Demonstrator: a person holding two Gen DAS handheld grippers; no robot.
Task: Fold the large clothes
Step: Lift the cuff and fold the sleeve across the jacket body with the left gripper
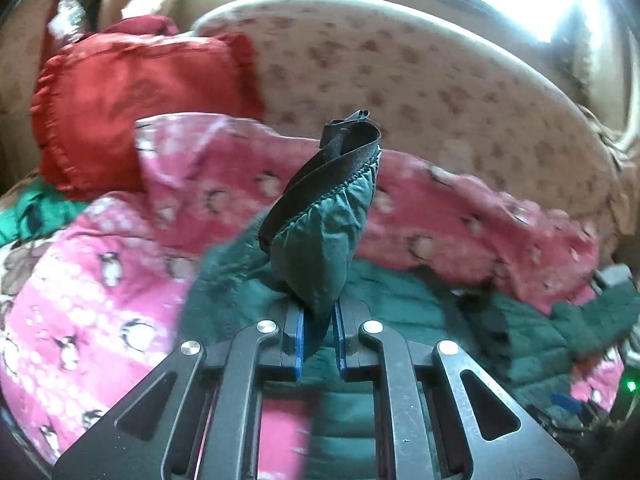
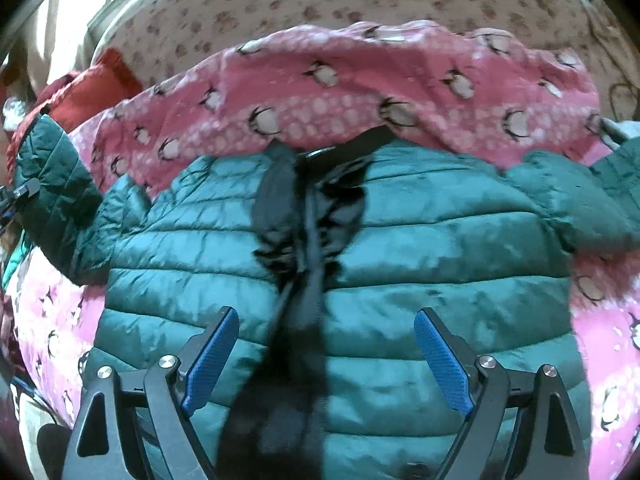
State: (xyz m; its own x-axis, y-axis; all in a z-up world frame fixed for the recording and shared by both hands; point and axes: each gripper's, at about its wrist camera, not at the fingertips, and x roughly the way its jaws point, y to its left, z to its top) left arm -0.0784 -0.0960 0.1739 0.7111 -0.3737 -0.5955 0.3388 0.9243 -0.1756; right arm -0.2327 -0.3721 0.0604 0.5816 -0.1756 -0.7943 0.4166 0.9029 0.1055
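Note:
A dark green quilted puffer jacket lies spread on a pink penguin-print blanket, its black zipper strip running down the middle. My right gripper is open, hovering over the jacket's middle with its blue pads on either side of the zipper. My left gripper is shut on a fold of the jacket, a green sleeve end with black trim that stands up between the blue pads. In the right wrist view that sleeve is lifted at the far left.
A red ruffled pillow lies at the back left. A cream floral padded headboard curves behind the blanket. A bright window is above it. A green patterned cloth shows at the left edge.

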